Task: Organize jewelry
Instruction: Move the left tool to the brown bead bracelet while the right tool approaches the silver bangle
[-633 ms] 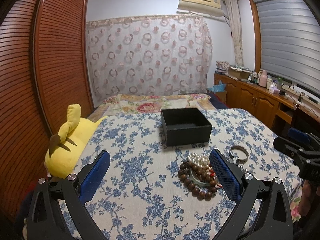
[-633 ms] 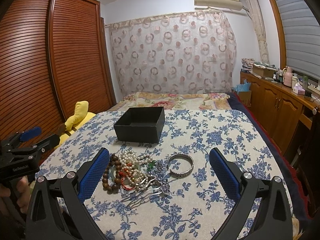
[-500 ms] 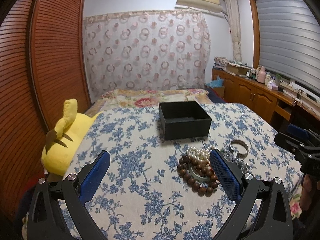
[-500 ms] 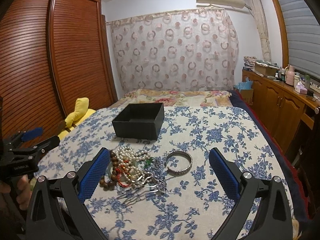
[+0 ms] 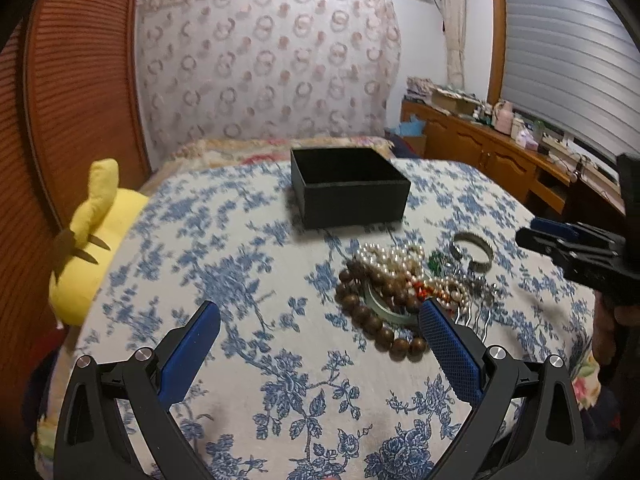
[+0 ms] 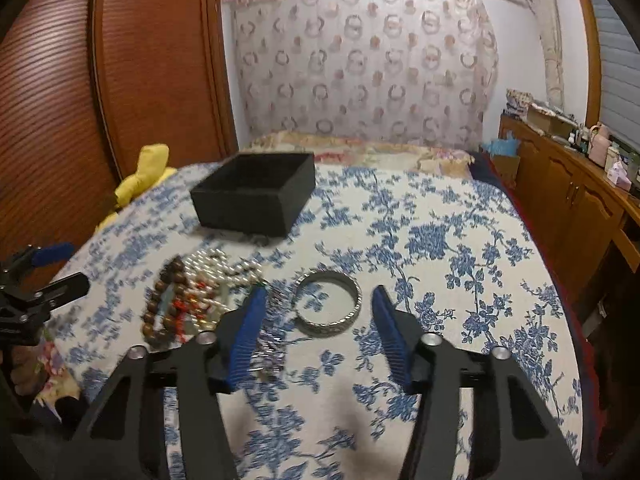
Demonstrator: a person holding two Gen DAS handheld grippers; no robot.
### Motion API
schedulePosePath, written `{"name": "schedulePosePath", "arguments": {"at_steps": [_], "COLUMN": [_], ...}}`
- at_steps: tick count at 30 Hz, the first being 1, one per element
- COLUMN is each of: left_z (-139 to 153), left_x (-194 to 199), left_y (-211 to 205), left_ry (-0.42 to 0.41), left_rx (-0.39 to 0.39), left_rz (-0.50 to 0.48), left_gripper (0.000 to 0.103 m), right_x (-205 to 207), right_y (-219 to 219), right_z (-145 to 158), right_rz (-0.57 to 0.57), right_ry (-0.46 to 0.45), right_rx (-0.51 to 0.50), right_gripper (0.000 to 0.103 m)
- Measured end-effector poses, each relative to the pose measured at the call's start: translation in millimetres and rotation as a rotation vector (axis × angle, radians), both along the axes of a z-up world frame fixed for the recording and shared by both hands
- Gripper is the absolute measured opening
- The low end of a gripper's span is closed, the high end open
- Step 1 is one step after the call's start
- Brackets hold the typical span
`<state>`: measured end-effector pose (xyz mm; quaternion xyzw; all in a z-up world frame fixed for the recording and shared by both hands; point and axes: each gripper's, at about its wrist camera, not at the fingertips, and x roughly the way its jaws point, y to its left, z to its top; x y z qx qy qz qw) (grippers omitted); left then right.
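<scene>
A pile of jewelry (image 5: 404,284) lies on the floral bedspread: brown wooden beads (image 5: 360,312), pearls (image 5: 392,256) and a metal hair comb (image 5: 476,312). A silver bangle (image 6: 329,302) lies beside it, also in the left wrist view (image 5: 472,250). An open black box (image 5: 348,192) stands behind the pile, also in the right wrist view (image 6: 256,196). My left gripper (image 5: 318,316) is open and empty, left of the pile. My right gripper (image 6: 318,300) is open, with the bangle between its fingers; I cannot tell if they touch it.
A yellow plush toy (image 5: 88,248) lies at the bed's left edge by the wooden wardrobe (image 5: 72,100). A wooden cabinet (image 6: 576,196) with small items runs along the right wall. The bedspread (image 6: 440,240) extends right of the bangle.
Both grippers have moved down and closer to the jewelry. The right gripper's fingers have narrowed and now frame the bangle.
</scene>
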<state>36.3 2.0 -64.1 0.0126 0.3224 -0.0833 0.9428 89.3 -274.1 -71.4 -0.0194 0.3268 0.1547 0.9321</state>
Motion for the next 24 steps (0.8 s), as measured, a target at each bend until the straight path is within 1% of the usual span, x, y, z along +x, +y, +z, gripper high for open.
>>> {"name": "schedulePosePath", "arguments": {"at_steps": [2, 4, 6, 7, 8, 10, 12, 14, 16, 18, 19, 20, 22, 24], "left_z": [-4, -8, -11, -12, -14, -17, -20, -23, -27, -32, -34, -35, -38, -42], "left_x": [3, 6, 9, 10, 12, 16, 22, 28, 35, 43, 48, 52, 59, 66], "left_y": [0, 1, 1, 1, 0, -1, -2, -3, -5, -6, -7, -8, -11, -13], "left_ry": [0.012, 0.024, 0.032, 0.036, 0.044, 0.063, 0.079, 0.097, 0.118, 0.14, 0.149, 0.156, 0.164, 0.176], "left_rx": [-0.006, -0.02, -0.031, -0.031, -0.034, -0.045, -0.05, -0.056, -0.063, -0.071, -0.074, -0.07, -0.062, -0.058], "left_rz": [-0.007, -0.017, -0.026, -0.03, -0.037, -0.051, -0.065, -0.079, -0.096, -0.104, -0.106, -0.105, -0.11, -0.116], "left_gripper": [0.097, 0.097, 0.094, 0.092, 0.088, 0.083, 0.076, 0.073, 0.065, 0.052, 0.048, 0.041, 0.038, 0.028], "right_x": [10, 20, 31, 36, 41, 49, 55, 61, 63, 65, 65, 66, 67, 68], "right_y": [-2, -4, -5, -5, -5, -3, -1, 1, 3, 3, 3, 2, 3, 3], "right_z": [-5, -10, -17, -20, -22, -27, -31, -36, -39, -41, -41, -41, -43, -43], "right_rz": [0.003, 0.01, 0.019, 0.02, 0.023, 0.035, 0.038, 0.037, 0.038, 0.033, 0.03, 0.026, 0.019, 0.017], "right_ry": [0.025, 0.054, 0.084, 0.098, 0.113, 0.133, 0.146, 0.16, 0.165, 0.172, 0.173, 0.176, 0.183, 0.186], "right_rx": [-0.006, -0.014, -0.02, -0.025, -0.034, -0.055, -0.074, -0.095, -0.111, -0.121, -0.124, -0.13, -0.139, -0.145], "right_gripper": [0.042, 0.039, 0.036, 0.034, 0.032, 0.028, 0.025, 0.018, 0.016, 0.016, 0.016, 0.016, 0.016, 0.016]}}
